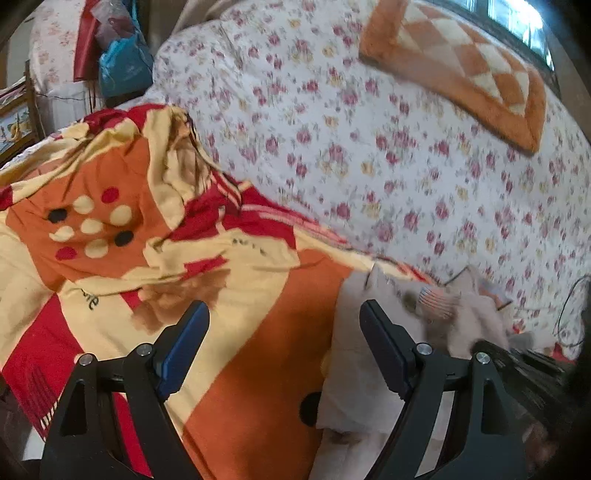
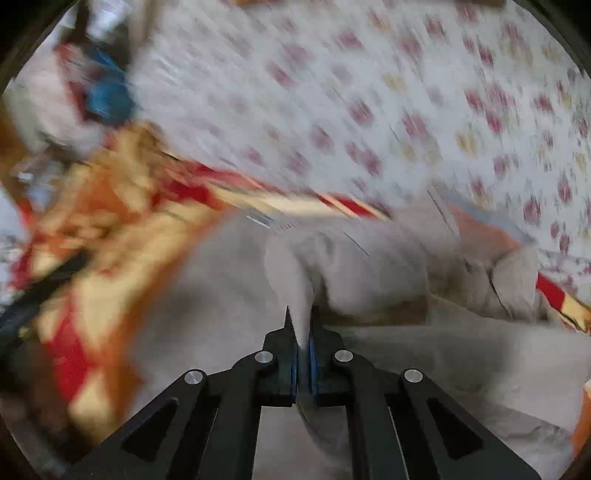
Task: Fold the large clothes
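While right tool (image 2: 303,332) pinches pale garment (image 2: 362,266), left tool (image 1: 284,332) agape beside it

Bright daylight comes in from the window (image 1: 517,26) up top. The left wrist view is a bit fuzzy. The right wrist view is smeared, maybe from fast moving. Edges bend and go dark.

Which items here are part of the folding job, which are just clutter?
In play:
- pale garment, pinched in the right tool
- left tool, open, holding nothing
- orange-red blanket it lies on

Lying about:
- orange checked cushion
- blue plastic bag
- floral bedcover
- black cable
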Demonstrator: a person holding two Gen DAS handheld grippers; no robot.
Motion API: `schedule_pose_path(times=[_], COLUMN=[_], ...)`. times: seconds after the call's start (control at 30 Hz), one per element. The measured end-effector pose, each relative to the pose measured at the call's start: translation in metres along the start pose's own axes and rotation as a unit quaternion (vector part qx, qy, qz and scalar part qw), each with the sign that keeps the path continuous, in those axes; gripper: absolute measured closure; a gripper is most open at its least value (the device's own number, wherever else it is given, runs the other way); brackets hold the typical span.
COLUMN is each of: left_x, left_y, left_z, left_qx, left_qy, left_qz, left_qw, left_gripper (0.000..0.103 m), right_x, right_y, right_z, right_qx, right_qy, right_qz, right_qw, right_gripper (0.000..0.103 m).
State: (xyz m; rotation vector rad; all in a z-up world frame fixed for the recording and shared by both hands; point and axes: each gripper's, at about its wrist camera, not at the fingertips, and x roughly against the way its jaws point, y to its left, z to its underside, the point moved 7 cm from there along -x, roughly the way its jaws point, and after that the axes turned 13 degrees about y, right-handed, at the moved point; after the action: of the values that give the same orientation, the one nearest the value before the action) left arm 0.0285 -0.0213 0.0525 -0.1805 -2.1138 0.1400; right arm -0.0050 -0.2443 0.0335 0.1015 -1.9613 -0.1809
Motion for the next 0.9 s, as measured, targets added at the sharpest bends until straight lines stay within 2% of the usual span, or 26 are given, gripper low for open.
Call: schedule_pose_path(times=[0.07,0.1,0.13,0.17,0.23,0.27,0.33,0.37,0.4,0.43,0.47,0.57,0.7,0.73,0.8,0.83,0.9], left_x=[0.008,0.008,0.007,0.003,-0.01,-0.015,-0.022,-0.027,-0.029,-0.033,-0.035,-0.045,-0.058,-0.06,-0.061,-0.061,-0.061], left_y=[-0.006,-0.01,-0.016,-0.022,-0.034,-0.039,-0.048,-0.053,-0.057,-0.062,-0.065,-0.069,-0.067,-0.066,-0.067,-0.068,-0.07], left_z=[-0.003,-0.003,0.0,0.003,0.012,0.017,0.025,0.029,0.032,0.035,0.038,0.044,0.05,0.051,0.054,0.054,0.057], left_qx=[0.0,-0.005,-0.017,-0.03,-0.06,-0.071,-0.089,-0.099,-0.106,-0.115,-0.121,-0.128,-0.115,-0.113,-0.114,-0.117,-0.122], left_qy=[-0.02,-0.026,-0.03,-0.028,-0.008,0.002,0.019,0.027,0.031,0.035,0.037,0.045,0.064,0.064,0.058,0.055,0.051], left_qz=[0.003,0.001,-0.004,-0.009,-0.021,-0.021,-0.015,-0.012,-0.013,-0.017,-0.022,-0.035,-0.039,-0.041,-0.047,-0.051,-0.057], left_qw=[0.9998,0.9997,0.9994,0.9991,0.998,0.9972,0.9958,0.9946,0.9938,0.9926,0.9917,0.9902,0.9905,0.9907,0.9906,0.9903,0.9896], left_gripper=[0.019,0.019,0.019,0.019,0.019,0.019,0.019,0.019,0.019,0.019,0.019,0.019,0.019,0.019,0.019,0.019,0.019], right_x=[0.021,0.018,0.009,-0.011,-0.045,-0.046,-0.021,-0.001,0.025,0.046,0.068,0.107,0.081,0.073,0.065,0.067,0.073], right_y=[0.026,0.035,0.043,0.047,0.043,0.037,0.022,0.011,-0.007,-0.024,-0.045,-0.1,-0.146,-0.154,-0.171,-0.177,-0.188], right_z=[0.004,0.008,0.012,0.016,0.03,0.036,0.047,0.052,0.064,0.072,0.081,0.11,0.149,0.153,0.152,0.149,0.143], right_qx=[0.028,0.032,0.035,0.035,0.003,-0.018,-0.035,-0.035,-0.035,-0.038,-0.044,-0.078,-0.122,-0.133,-0.175,-0.199,-0.238], right_qy=[-0.033,-0.031,-0.017,0.009,0.084,0.093,0.068,0.055,0.044,0.034,0.02,0.006,0.055,0.053,0.028,0.009,-0.028], right_qz=[-0.028,-0.041,-0.054,-0.059,-0.066,-0.075,-0.083,-0.065,-0.028,0.009,0.051,0.133,0.199,0.2,0.173,0.145,0.09], right_qw=[0.999,0.998,0.998,0.998,0.994,0.993,0.994,0.996,0.998,0.999,0.998,0.988,0.971,0.969,0.969,0.969,0.967], right_gripper=[0.099,0.097,0.09,0.077,0.065,0.065,0.064,0.057,0.053,0.044,0.036,0.026,0.026,0.028,0.033,0.041,0.068])
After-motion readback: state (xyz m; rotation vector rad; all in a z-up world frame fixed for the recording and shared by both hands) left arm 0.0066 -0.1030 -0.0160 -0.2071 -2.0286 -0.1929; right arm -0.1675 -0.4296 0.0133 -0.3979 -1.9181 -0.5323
